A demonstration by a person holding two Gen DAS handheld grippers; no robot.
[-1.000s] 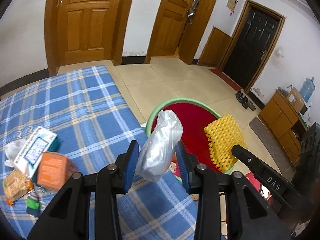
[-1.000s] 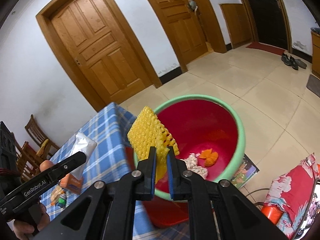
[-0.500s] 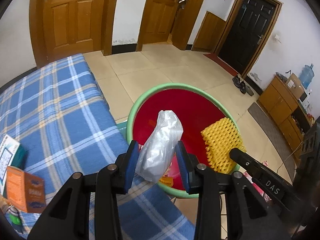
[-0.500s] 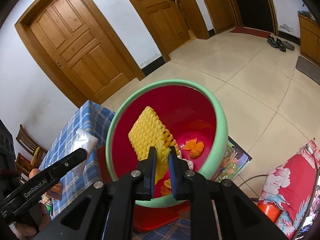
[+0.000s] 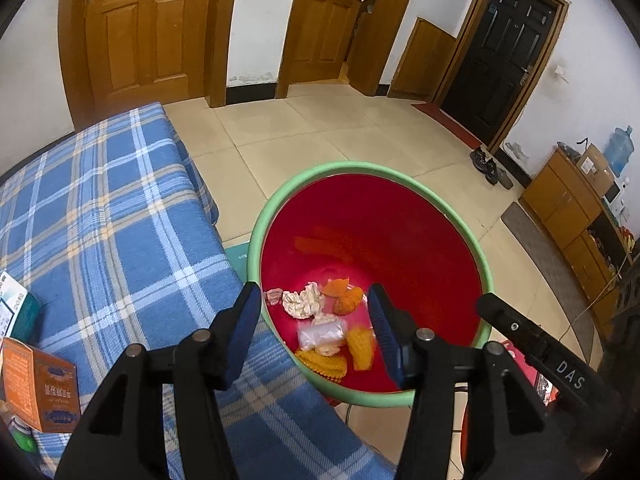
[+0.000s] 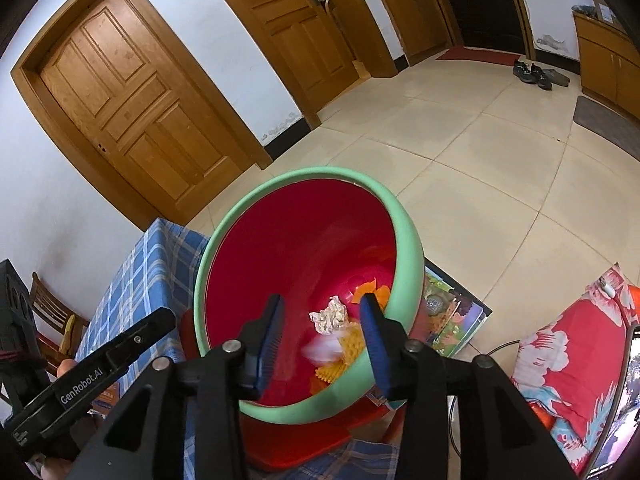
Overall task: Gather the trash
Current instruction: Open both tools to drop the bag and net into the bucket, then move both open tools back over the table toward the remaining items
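Note:
A red bin with a green rim [image 5: 276, 204] [image 6: 408, 236] stands beside the blue plaid table [image 5: 108, 216]. My left gripper [image 5: 314, 334] is open and empty above the bin's near edge. My right gripper [image 6: 320, 334] is open and empty above the bin too. In the bin lie a clear plastic bag [image 5: 322, 333] [image 6: 324, 350], yellow foam netting [image 5: 362, 347] [image 6: 352, 340], crumpled paper [image 5: 302, 302] [image 6: 330, 315] and orange peel [image 5: 346, 298] [image 6: 370, 290]. An orange box [image 5: 38, 384] and a white and teal box [image 5: 14, 308] lie on the table at the left.
The bin sits on a red stool [image 6: 304, 444]. A picture book [image 6: 452, 316] lies on the tiled floor by the bin. A red floral cushion [image 6: 568, 344] is at the right. Wooden doors [image 5: 140, 28] and a cabinet [image 5: 572, 208] line the walls.
Both grippers opened over the bin. The plastic bag left my left gripper and the yellow netting left my right gripper; both now lie in the bin.

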